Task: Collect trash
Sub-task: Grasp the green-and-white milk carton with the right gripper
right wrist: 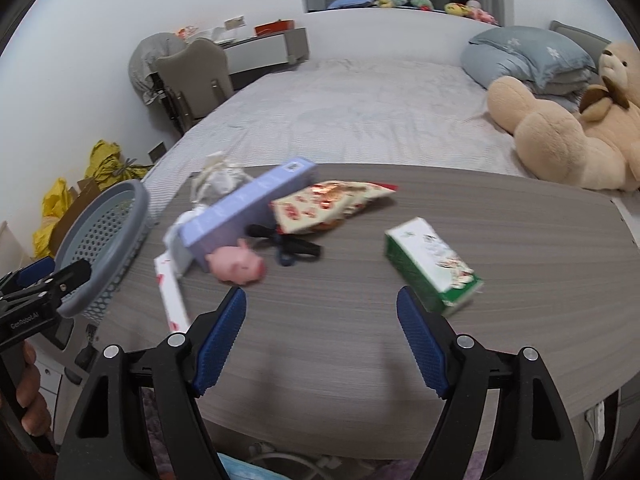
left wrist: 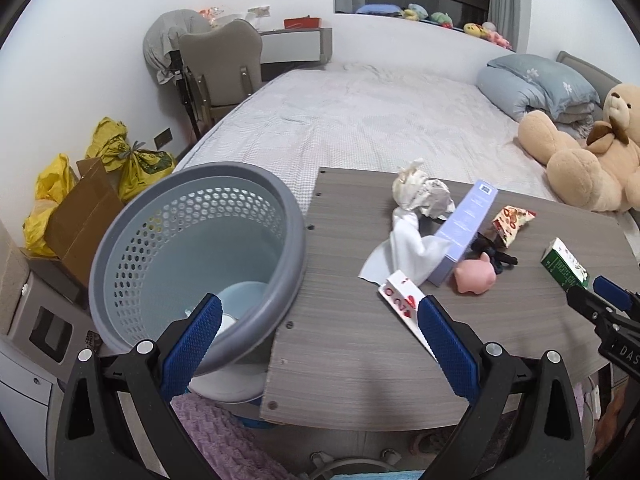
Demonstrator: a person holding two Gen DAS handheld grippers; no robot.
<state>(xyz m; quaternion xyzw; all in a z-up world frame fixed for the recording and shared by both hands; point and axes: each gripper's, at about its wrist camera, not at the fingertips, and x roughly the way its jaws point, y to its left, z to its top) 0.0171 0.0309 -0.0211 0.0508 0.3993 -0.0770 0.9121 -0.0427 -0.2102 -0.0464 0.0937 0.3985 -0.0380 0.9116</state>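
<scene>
Bedroom walls were white, with a dark window above the far side of a wide bed under a pale grey cover. At the far left, yellow bags and a cardboard box sat on the floor, and a grey chair stood by a desk. Next came a grey perforated basket, tilted, its rim touching the left edge of a grey wood-grain table that stood against the bed.

On the table, from left to right, lay a white card with red marks, a white tissue below a crumpled paper wad, a long lilac box, a pink toy pig beside a black clip, a red-patterned snack wrapper and a green carton. A teddy bear slumped on the bed at the right, near blue pillows.

The left gripper hovered with its blue pads wide apart, one over the basket rim, one near the card, holding nothing. The right gripper also stood open and empty above bare table, the carton just beside its right finger
</scene>
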